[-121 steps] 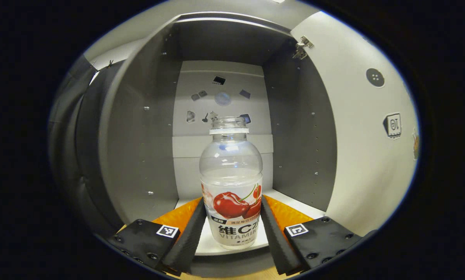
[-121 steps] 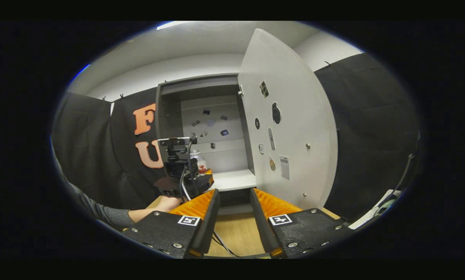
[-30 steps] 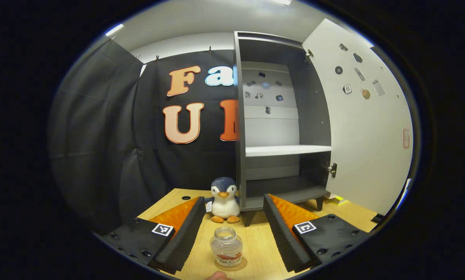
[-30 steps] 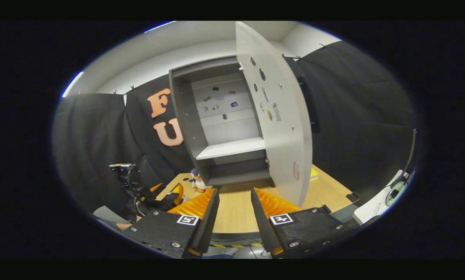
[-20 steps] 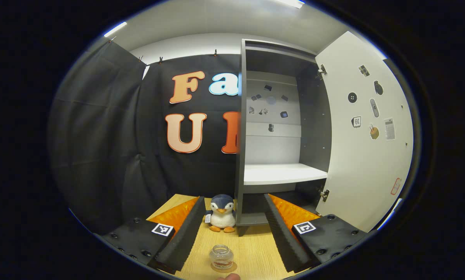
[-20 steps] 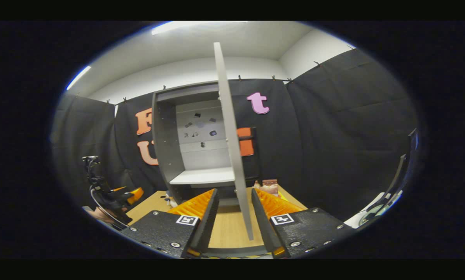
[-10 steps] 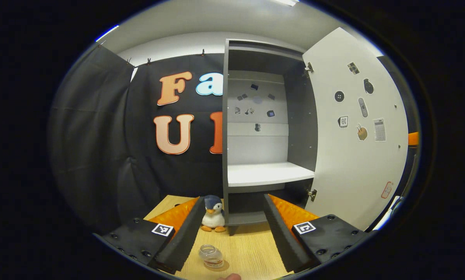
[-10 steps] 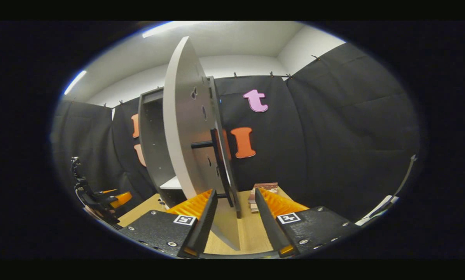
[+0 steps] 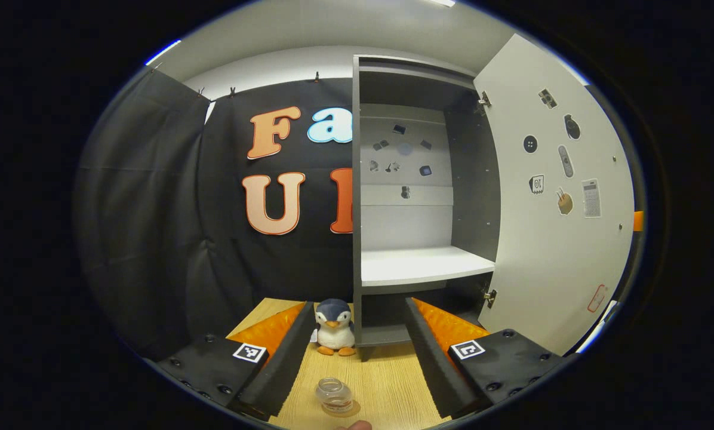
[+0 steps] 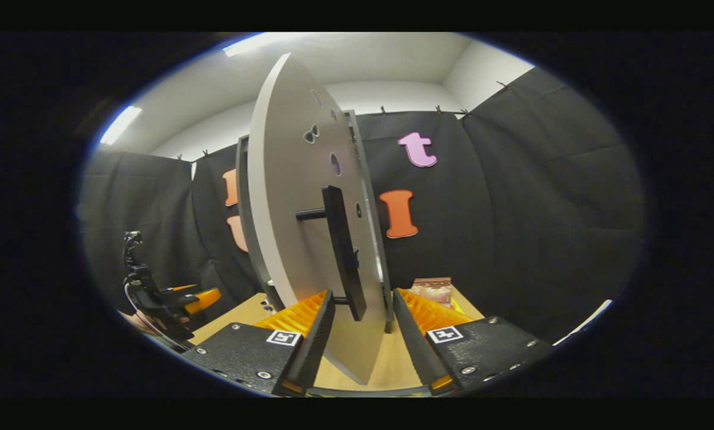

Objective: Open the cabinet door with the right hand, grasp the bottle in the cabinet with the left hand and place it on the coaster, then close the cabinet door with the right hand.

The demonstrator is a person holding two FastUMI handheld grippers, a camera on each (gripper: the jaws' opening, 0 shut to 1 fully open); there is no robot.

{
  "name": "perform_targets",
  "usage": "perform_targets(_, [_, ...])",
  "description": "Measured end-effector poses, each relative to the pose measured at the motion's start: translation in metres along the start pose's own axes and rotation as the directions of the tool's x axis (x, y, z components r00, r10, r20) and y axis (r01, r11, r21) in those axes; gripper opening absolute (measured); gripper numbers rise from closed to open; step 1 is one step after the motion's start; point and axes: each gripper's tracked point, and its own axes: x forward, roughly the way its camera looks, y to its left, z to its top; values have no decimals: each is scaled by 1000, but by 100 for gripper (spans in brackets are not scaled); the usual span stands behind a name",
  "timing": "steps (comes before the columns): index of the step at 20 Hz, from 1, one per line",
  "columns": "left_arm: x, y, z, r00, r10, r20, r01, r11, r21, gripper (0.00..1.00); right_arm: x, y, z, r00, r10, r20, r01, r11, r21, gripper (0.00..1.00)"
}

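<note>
Fingers spread wide on the left gripper [image 9: 354, 358], nothing between them, and the bottle [image 9: 334, 396] stands upright on the wooden table [image 9: 387, 382] just below and ahead, on the coaster [image 9: 350, 409]. Over on the right gripper [image 10: 363, 334], the fingers are parted too, straddling the lower end of the door's dark handle [image 10: 342, 251] without clamping it. Cabinet door [image 9: 557, 209] is swung open, the white shelf [image 9: 422, 266] bare, a plush penguin [image 9: 333, 327] beside the cabinet [image 9: 414, 83].
</note>
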Motion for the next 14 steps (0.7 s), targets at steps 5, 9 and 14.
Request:
perform_targets(5, [-4, 12, 13, 999, 8, 35, -8, 1000, 5, 96, 24, 46, -3, 996, 88, -16, -88, 996, -31, 72])
perform_targets(9, [-11, 28, 16, 998, 30, 48, -29, 1000, -7, 96, 36, 69, -9, 990, 135, -31, -136, 990, -23, 65])
perform_targets(14, [-8, 48, 15, 998, 60, 30, -60, 998, -12, 96, 54, 97, -11, 981, 192, -40, -193, 981, -23, 70])
